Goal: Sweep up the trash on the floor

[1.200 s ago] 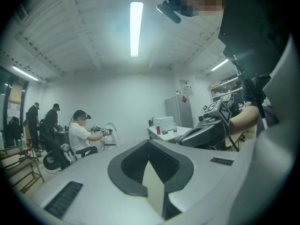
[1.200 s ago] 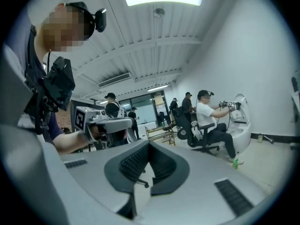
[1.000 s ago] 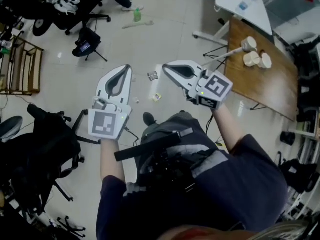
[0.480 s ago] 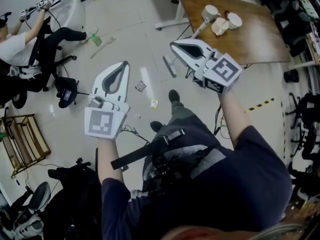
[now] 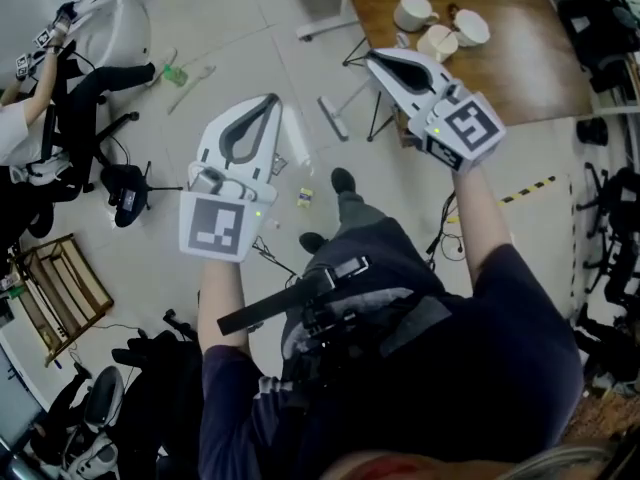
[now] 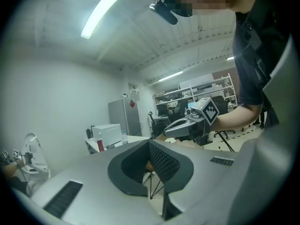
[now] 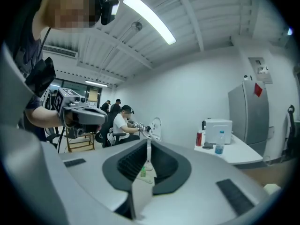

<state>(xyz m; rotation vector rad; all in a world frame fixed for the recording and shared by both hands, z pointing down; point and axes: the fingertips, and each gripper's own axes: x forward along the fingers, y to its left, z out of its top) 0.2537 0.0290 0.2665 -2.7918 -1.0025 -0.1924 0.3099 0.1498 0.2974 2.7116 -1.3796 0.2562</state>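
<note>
Both grippers are held out level above the floor, with nothing in them. In the head view my left gripper point(image 5: 272, 98) is shut, its pads meeting in the left gripper view point(image 6: 149, 143). My right gripper point(image 5: 372, 58) hangs beside the wooden table's corner. Its jaws are opening, with a thin slit and nothing between them point(image 7: 148, 143). Litter lies on the pale floor below: a small wrapper point(image 5: 305, 197), a long white piece point(image 5: 296, 138) by the left gripper's edge, and a green bottle point(image 5: 176, 72) far left. A grey bar point(image 5: 334, 118) lies between the grippers.
A wooden table point(image 5: 520, 58) with white cups point(image 5: 415, 11) stands at the upper right. A seated person point(image 5: 30, 118), a chair base point(image 5: 128, 193) and a wooden rack point(image 5: 60, 288) crowd the left. My own feet point(image 5: 343, 180) are by the wrapper. A white desk point(image 7: 229, 153) shows ahead.
The whole view has swung round: the wooden table has come up beside the right gripper, and the litter now lies between the grippers. Both grippers stay raised.
</note>
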